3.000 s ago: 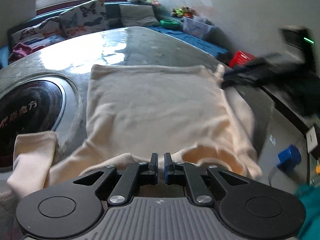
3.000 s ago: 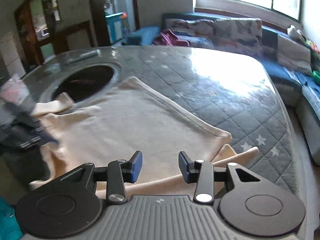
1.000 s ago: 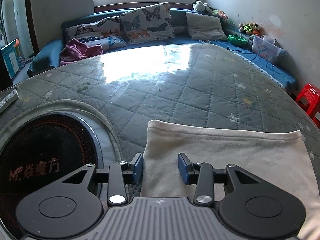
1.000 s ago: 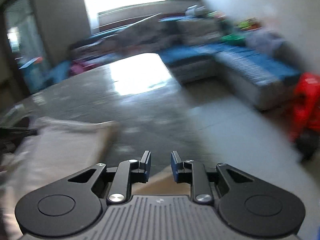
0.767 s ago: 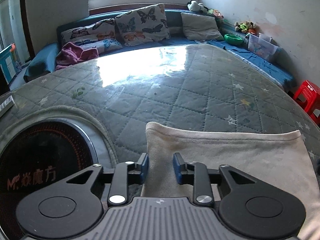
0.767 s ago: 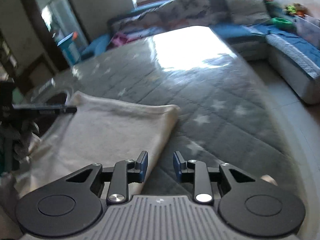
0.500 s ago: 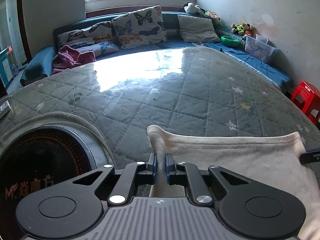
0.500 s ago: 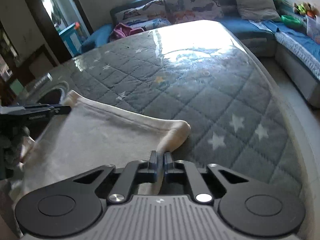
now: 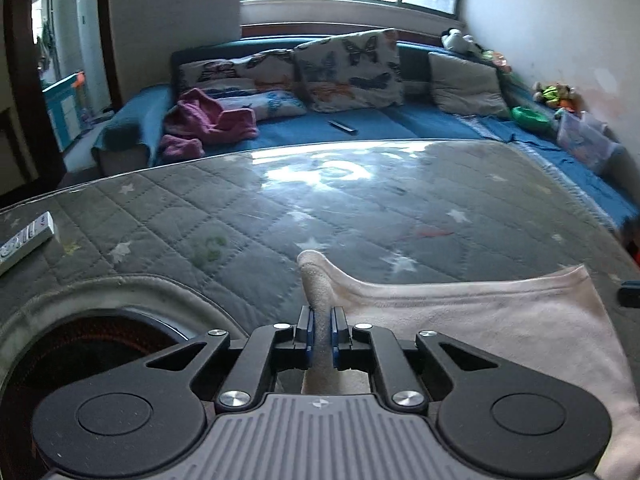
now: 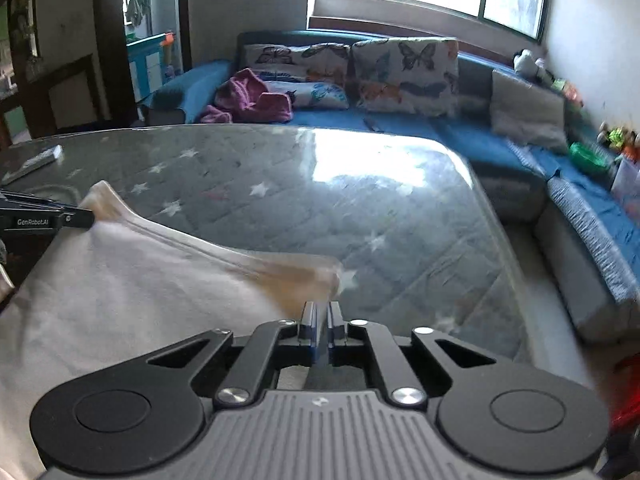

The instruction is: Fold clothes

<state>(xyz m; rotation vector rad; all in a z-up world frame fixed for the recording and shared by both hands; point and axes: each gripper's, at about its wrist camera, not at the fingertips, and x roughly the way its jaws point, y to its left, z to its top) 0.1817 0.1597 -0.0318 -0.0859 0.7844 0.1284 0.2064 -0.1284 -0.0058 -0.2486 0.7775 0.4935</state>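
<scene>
A cream garment (image 9: 480, 320) lies on the grey quilted table (image 9: 360, 208). My left gripper (image 9: 320, 332) is shut on the garment's far left corner, which sticks up between the jaws. My right gripper (image 10: 322, 328) is shut on the far right corner of the same cream garment (image 10: 140, 288). Both corners are lifted, and the far hem hangs stretched between them. The left gripper also shows at the left edge of the right wrist view (image 10: 76, 218). The right gripper's tip shows at the right edge of the left wrist view (image 9: 629, 294).
A round dark opening (image 9: 80, 344) is set in the table at the near left. A remote control (image 9: 24, 240) lies at the table's left edge. A blue sofa (image 9: 360, 124) with butterfly cushions and a pink garment (image 9: 208, 120) stands behind the table. A red stool (image 10: 628, 380) stands at the right.
Both grippers closed on the garment's far corners and have since lifted them off the table, so the hem now hangs taut between them.
</scene>
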